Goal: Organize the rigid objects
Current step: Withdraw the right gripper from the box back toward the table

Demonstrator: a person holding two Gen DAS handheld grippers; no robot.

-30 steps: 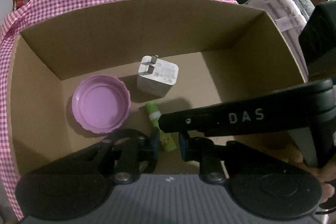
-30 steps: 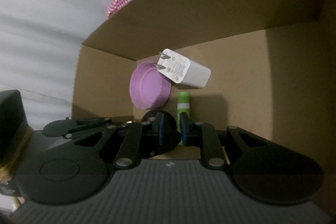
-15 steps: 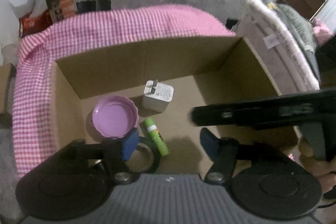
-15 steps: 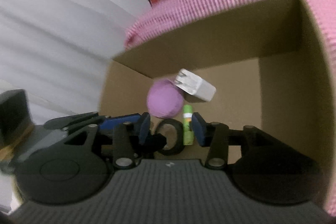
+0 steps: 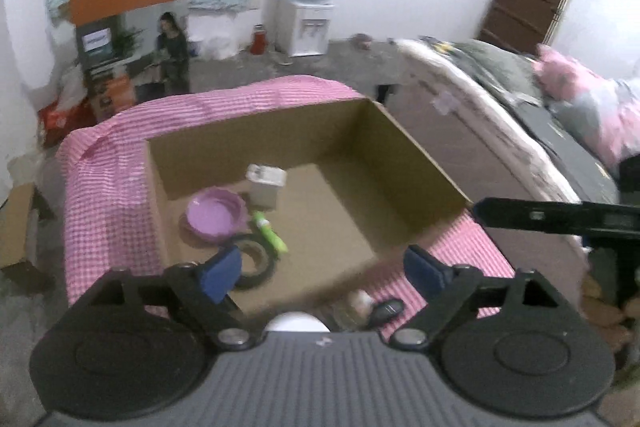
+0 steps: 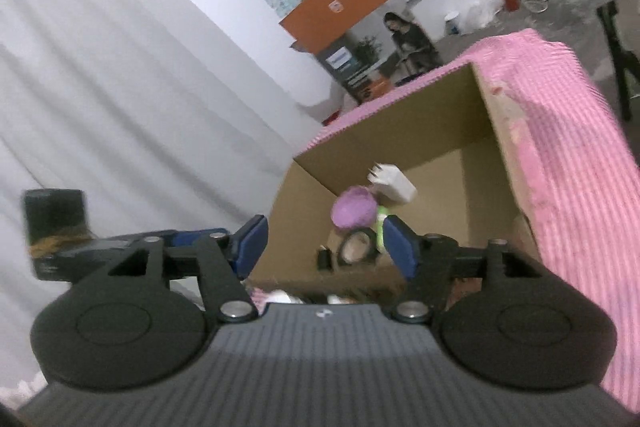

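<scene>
A cardboard box [image 5: 400,143] sits on a pink checked cloth [image 5: 108,187]. Inside it lie a purple lid [image 5: 214,213], a white charger plug [image 5: 266,183], a green tube [image 5: 270,235] and a black tape roll [image 5: 252,263]. The same items show in the right wrist view: purple lid [image 6: 354,213], charger [image 6: 394,185], tape roll [image 6: 358,249], green tube [image 6: 380,227]. My left gripper [image 5: 324,269] is open and empty above the box's near edge. My right gripper [image 6: 328,245] is open and empty, above and behind the box [image 6: 492,147].
Small objects lie on the cloth in front of the box: a white round thing [image 5: 294,323], a black oval item [image 5: 386,309]. The other gripper's black arm [image 5: 560,217] crosses at the right. A bed [image 5: 520,115] stands right, a water dispenser [image 5: 306,27] behind.
Both grippers have opened and pulled up and back out of the box. The green tube and the tape roll now lie loose on the box floor.
</scene>
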